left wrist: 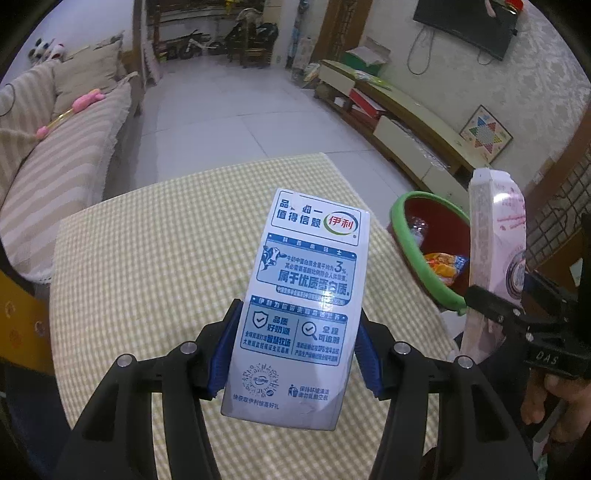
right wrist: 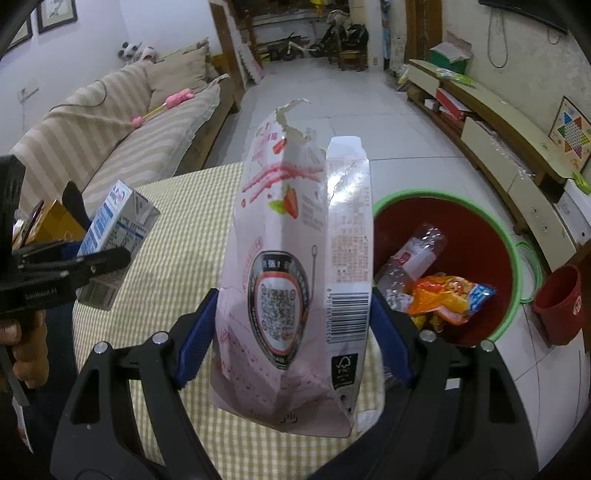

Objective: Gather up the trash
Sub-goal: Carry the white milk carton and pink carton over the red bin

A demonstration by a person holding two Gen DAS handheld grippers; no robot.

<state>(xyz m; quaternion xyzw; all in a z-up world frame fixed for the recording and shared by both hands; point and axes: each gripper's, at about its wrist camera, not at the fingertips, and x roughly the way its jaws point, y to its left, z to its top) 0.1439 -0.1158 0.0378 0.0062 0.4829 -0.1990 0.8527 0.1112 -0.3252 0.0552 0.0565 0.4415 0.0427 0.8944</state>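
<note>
Left gripper clamped on blue-white milk carton, frame centre. Right gripper clamped on torn pink carton, centre; red bin at right.

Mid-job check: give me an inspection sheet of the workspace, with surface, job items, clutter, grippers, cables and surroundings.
Surface: table under a yellow checked cloth.
Job's things: blue-and-white milk carton; torn pink strawberry carton; red bin with green rim beside the table, already holding a crushed plastic bottle and an orange snack wrapper.
Clutter: small red cup on the floor by the bin.
Grippers: left gripper clamps the milk carton; right gripper clamps the pink carton.
Cables: cords hang below the wall TV.
Surroundings: striped sofa, low TV cabinet.
</note>
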